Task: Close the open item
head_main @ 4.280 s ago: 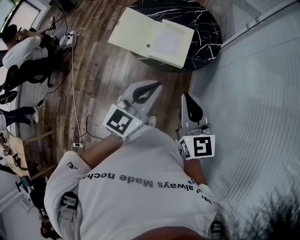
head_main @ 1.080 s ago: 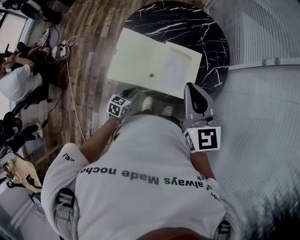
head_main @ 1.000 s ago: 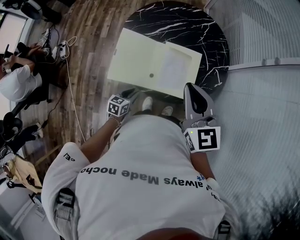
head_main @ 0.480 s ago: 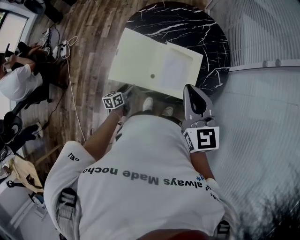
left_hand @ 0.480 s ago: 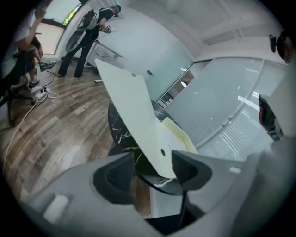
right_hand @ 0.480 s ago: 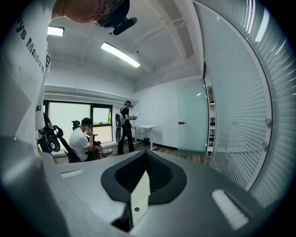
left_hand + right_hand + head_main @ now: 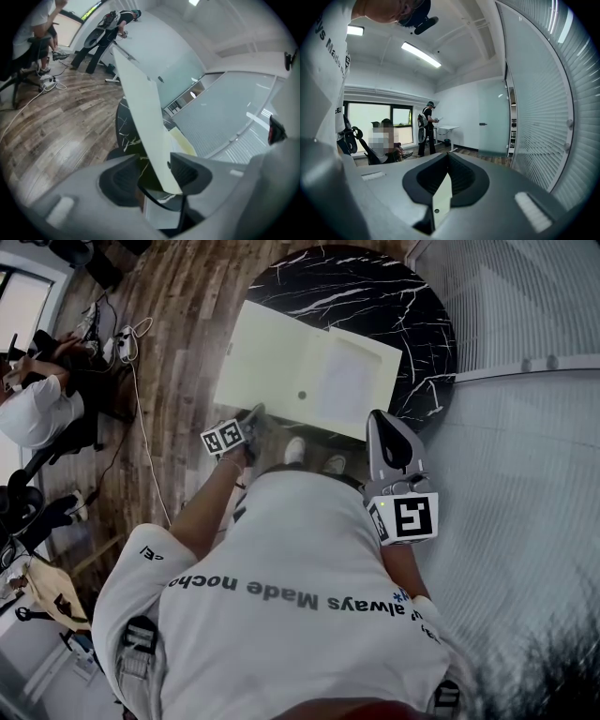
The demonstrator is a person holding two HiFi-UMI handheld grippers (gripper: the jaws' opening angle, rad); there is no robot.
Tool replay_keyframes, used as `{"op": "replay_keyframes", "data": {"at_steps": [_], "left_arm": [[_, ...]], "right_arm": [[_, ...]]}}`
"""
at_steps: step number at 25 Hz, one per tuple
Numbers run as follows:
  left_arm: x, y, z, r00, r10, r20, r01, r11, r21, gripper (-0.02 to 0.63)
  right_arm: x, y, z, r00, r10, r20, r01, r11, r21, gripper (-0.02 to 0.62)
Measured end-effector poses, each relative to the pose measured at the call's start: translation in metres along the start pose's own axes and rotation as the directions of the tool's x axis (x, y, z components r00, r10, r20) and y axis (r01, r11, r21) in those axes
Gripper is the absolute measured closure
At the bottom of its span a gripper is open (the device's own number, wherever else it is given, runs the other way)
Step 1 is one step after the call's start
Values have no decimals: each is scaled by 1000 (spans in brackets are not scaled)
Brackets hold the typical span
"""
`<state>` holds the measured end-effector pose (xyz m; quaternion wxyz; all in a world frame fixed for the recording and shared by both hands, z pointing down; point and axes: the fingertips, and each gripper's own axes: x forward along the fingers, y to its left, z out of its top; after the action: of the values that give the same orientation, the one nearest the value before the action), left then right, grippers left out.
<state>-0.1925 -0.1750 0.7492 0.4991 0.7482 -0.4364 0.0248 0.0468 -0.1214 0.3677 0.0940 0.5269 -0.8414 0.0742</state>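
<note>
While the left tongs (image 7: 154, 160) stand spread, having just been closing in a touch, the thin lid (image 7: 140, 103) of the box runs edge-on between them. It lies close against the right-hand jaw with clear air on the other side, so it's between them but not pinched.

The right tongs (image 7: 449, 157) are pressed together at the tips and pinching nothing I can name. A pale sliver shows low in their seam and I can't place it. They hover just off the box's near right corner, not touching it.

Now the box (image 7: 349, 381) itself: pale yellow, wide open, base tray on the black marble desk (image 7: 375, 287). Its lid is thrown flat out to the left of the base, overhanging the desk's rim above the wooden floor (image 7: 178, 352). The left tongs sit at the lid's near free corner, the end furthest from the box's hinge.

Here's the danger as I read it. That's a bite on the very corner of a thin panel, so a shallow or off-centre squeeze could let it skid out once the swing begins. Lifting from one corner could also twist or crease the lid. And nothing braces the base, so a hard pull across the hinge may drag the light box along the desk, or tip it towards the rim
</note>
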Motion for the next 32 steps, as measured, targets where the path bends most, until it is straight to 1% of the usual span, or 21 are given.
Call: {"op": "replay_keyframes", "data": {"at_steps": [2, 5, 8, 9, 10, 14, 17, 19, 24, 26, 28, 30, 32], "left_arm": [[1, -1, 5, 1000, -9, 19, 9, 1000, -16, 418], [3, -5, 9, 999, -13, 31, 14, 1000, -9, 467], [5, -7, 11, 999, -13, 34, 13, 1000, 9, 536], [5, -6, 11, 999, -12, 35, 11, 1000, 16, 575], [4, -6, 11, 999, -13, 37, 12, 1000, 22, 585], [1, -13, 13, 999, -24, 48, 22, 999, 34, 595], [-1, -22, 16, 998, -20, 56, 17, 998, 60, 598], [-2, -32, 19, 998, -21, 53, 16, 996, 87, 600], [-3, -45, 20, 999, -2, 36, -5, 982, 188, 598], [-2, -50, 19, 999, 13, 31, -19, 973, 232, 600], [-1, -55, 18, 999, 41, 21, -46, 955, 292, 598], [0, -61, 16, 997, 77, 9, -75, 924, 374, 595], [1, -69, 15, 993, 117, -2, -103, 877, 470, 587]], "right_arm": [[0, -2, 0, 1000, -3, 0, 3, 1000, 2, 594], [-1, -4, -2, 1000, -5, 0, 5, 1000, 7, 594], [-2, -8, -4, 1000, -7, 2, 7, 1000, 12, 594], [-2, -9, -4, 1000, -8, 2, 8, 1000, 13, 594], [-3, -9, -4, 1000, -9, 3, 9, 1000, 14, 594], [-6, -10, -3, 1000, -11, 5, 11, 1000, 14, 594], [-7, -13, -4, 1000, -13, 5, 13, 1000, 15, 594], [-7, -14, -3, 1000, -14, 3, 14, 1000, 17, 594], [-9, -16, -6, 1000, -16, 3, 16, 1000, 23, 594], [-10, -18, -7, 1000, -18, 4, 17, 1000, 25, 594], [-11, -21, -8, 1000, -18, 3, 18, 999, 27, 594], [-11, -23, -8, 1000, -18, 3, 18, 999, 28, 594], [-13, -25, -9, 1000, -19, 4, 19, 999, 29, 594]]}}
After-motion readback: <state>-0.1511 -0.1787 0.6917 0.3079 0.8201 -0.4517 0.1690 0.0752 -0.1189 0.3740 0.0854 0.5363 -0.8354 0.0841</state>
